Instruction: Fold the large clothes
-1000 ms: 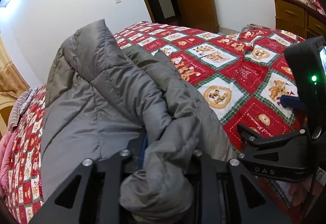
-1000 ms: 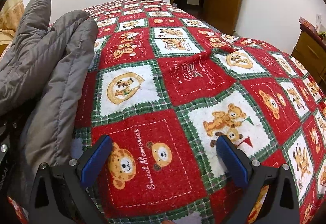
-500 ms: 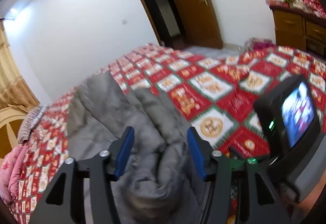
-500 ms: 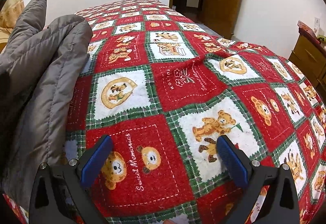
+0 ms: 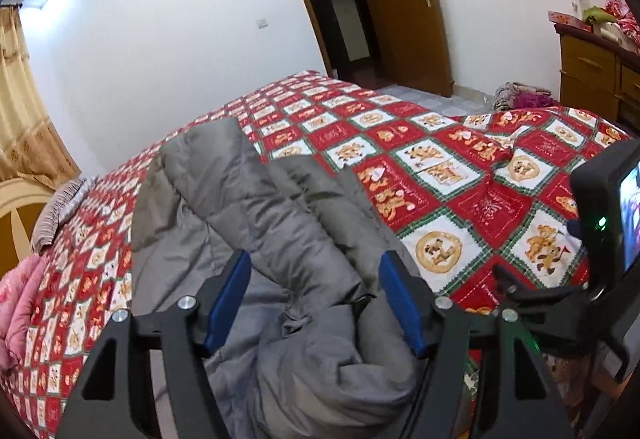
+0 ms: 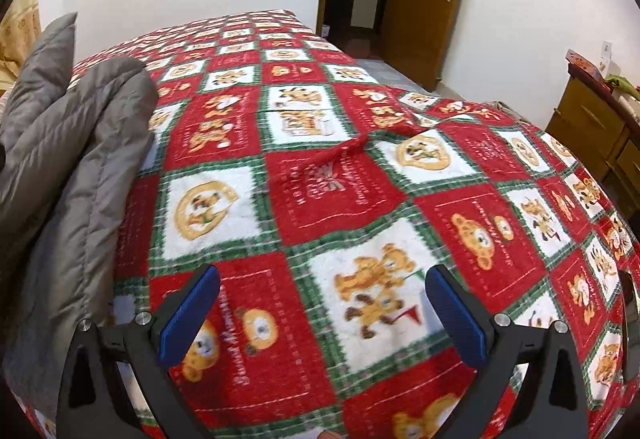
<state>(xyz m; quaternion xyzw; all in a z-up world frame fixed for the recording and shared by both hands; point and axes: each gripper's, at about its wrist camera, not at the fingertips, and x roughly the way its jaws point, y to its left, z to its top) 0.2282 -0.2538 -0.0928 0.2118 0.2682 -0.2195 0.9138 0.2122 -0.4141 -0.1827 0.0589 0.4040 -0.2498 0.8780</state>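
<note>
**We let go of the sleeve**

Our left gripper (image 5: 316,295) has just been opening; its blue pads now stand clear of the grey padded jacket (image 5: 256,223), whose sleeve lies loose between them, so we judge this fold laid. Our right gripper (image 6: 320,311) gapes empty over the teddy-bear bedspread (image 6: 360,175). The jacket lies bunched and puffy along the bed's left side.

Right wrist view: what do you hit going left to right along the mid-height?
Grey padded coat → red teddy-bear bedspread → wooden dresser.
</note>
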